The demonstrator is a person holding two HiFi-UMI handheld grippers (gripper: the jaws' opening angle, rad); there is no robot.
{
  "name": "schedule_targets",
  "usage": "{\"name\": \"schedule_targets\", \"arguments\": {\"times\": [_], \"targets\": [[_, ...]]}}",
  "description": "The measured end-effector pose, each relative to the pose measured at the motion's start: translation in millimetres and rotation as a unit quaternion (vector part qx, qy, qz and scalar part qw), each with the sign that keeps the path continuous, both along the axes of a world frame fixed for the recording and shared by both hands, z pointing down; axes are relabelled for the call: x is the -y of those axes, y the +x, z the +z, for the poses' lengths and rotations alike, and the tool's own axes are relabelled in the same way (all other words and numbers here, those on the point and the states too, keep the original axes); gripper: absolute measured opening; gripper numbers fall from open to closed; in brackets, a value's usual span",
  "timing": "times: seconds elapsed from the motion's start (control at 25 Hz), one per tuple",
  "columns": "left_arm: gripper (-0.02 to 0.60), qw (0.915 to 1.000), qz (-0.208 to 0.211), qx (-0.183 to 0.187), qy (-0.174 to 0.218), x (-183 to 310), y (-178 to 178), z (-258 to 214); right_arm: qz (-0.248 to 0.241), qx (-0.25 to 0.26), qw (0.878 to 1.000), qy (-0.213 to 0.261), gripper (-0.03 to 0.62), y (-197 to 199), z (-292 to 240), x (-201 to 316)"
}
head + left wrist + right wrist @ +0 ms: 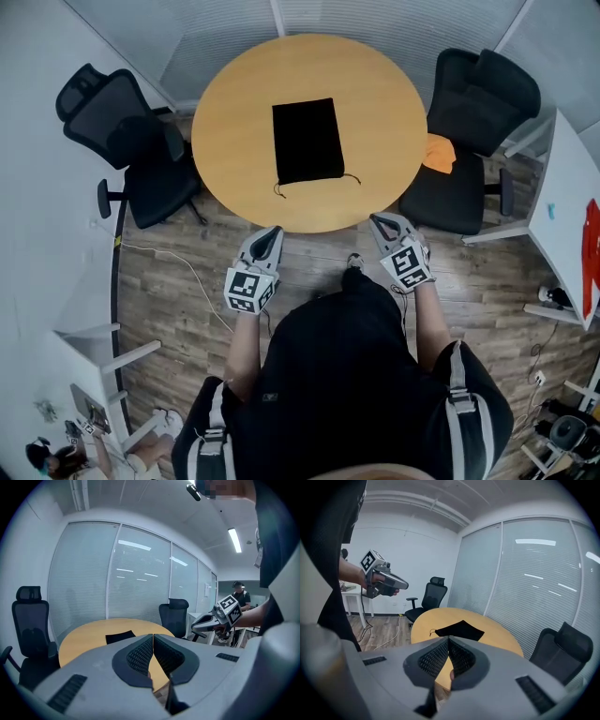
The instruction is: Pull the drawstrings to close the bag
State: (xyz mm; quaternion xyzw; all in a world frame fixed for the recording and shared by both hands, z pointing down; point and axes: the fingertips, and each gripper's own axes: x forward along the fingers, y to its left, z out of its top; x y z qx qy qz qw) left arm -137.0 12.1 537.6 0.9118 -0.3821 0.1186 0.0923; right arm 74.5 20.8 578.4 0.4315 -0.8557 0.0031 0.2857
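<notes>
Resting on round table [225, 112], black bag [307, 141], left tongs [274, 231], right tongs [376, 219] both pressed together, empty.

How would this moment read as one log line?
bag: flat on table, untouched | drawstrings: loose | left gripper: shut, empty | right gripper: shut, empty

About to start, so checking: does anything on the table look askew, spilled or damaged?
Nothing stands out. The black bag lies flat on the round table, only slightly turned, its drawstrings trailing loose at the near end. No spill or damage shows.
</notes>
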Motion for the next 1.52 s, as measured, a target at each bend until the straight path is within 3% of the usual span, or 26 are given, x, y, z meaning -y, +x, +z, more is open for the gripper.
{"name": "schedule_targets", "arguments": {"times": [0.28, 0.64, 0.88, 1.24, 1.52], "targets": [[0.017, 0.9991, -0.024, 0.033, -0.010, 29.6, 22.5, 6.5, -0.032, -0.008, 0.999, -0.013, 0.057, 26.8, 9.9, 44.5], [0.017, 0.9931, -0.090, 0.061, -0.042, 46.8, 33.1, 25.6, -0.101, -0.007, 0.994, -0.039, 0.057, 38.4, 39.0, 84.7], [0.017, 0.9838, -0.117, 0.123, -0.057, 49.2, 33.6, 47.4, -0.169, -0.011, 0.984, -0.053, 0.057, 21.8, 53.2, 101.1], [0.017, 0.9805, -0.123, 0.138, -0.066, 45.8, 58.6, 66.8, -0.216, -0.024, 0.974, -0.068, 0.057, 27.0, 77.1, 111.3], [0.017, 0.9816, -0.129, 0.124, -0.068, 61.3, 39.9, 74.4, -0.212, -0.043, 0.974, -0.070, 0.057, 18.3, 75.7, 121.8]]}}
